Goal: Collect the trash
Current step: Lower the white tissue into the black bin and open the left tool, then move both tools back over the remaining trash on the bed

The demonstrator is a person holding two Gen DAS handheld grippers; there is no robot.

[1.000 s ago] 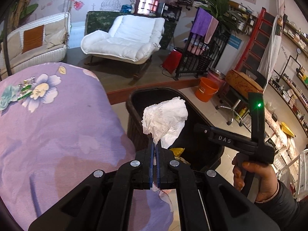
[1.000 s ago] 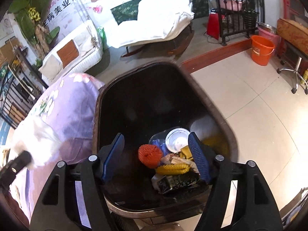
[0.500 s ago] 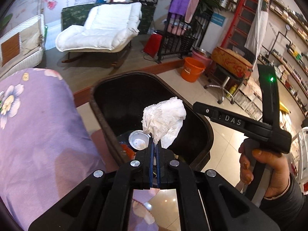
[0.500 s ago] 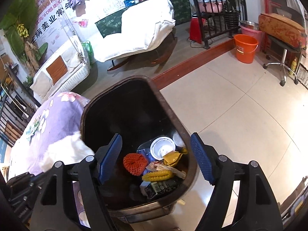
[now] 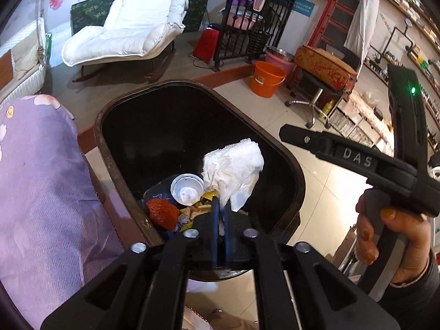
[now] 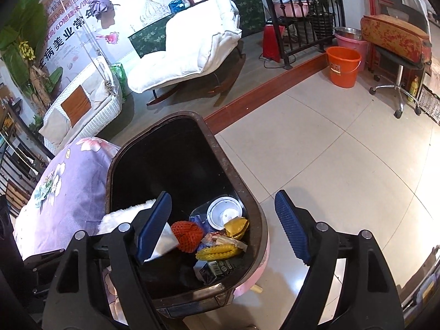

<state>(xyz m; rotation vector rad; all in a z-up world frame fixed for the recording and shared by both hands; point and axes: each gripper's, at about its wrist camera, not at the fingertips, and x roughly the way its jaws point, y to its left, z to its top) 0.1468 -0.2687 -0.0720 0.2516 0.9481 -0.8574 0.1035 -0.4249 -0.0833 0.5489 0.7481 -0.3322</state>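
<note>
Left tongs [image 5: 220,206] now parting around tissue [image 5: 233,170] above bin [image 5: 115,148].

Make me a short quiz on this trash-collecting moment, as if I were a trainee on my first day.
1. True or false: the crumpled white tissue is above the open black bin.
2. Which item already lies in the bin? A) orange net ball B) a glass bottle C) a shoe
3. Fill in: the right gripper has ___ between its fingers.

Key
1. True; it is between the left gripper's opening jaws.
2. A; it lies beside a white round lid and yellow scraps.
3. Nothing; its jaws are wide and opening.
</note>
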